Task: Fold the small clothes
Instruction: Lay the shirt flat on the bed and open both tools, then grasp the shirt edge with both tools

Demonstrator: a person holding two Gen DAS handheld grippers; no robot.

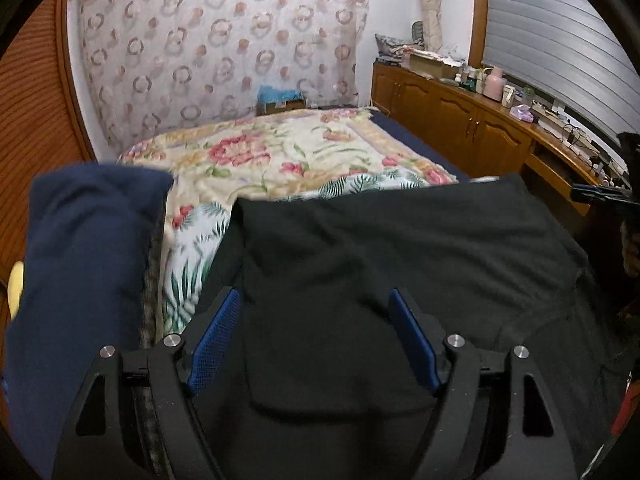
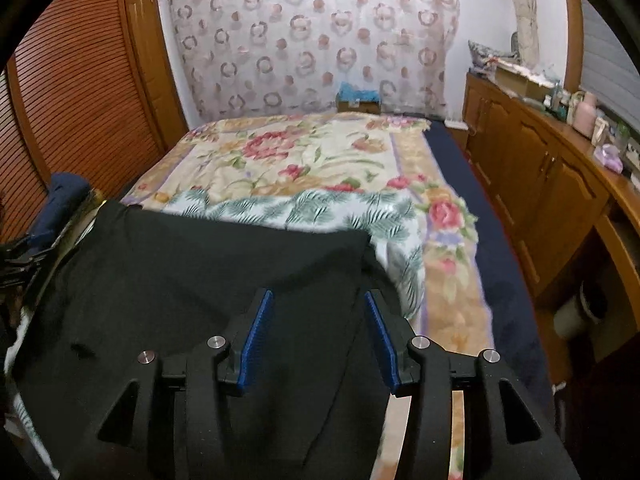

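Note:
A black garment [image 1: 400,248] lies spread over the near end of the bed; it also shows in the right wrist view [image 2: 200,272]. My left gripper [image 1: 314,300] hovers over its left part with the jaws wide apart, a fold of black cloth lying between the blue pads [image 1: 216,336]. My right gripper [image 2: 318,300] is over the garment's right edge, jaws apart, with black cloth between its blue pads [image 2: 256,340]. Neither gripper pinches the cloth.
A floral blanket [image 2: 304,160] covers the bed. A dark blue folded cloth [image 1: 88,264] sits at the left edge. A wooden cabinet [image 2: 540,176] with clutter runs along the right. A slatted wooden door [image 2: 80,92] stands at the left.

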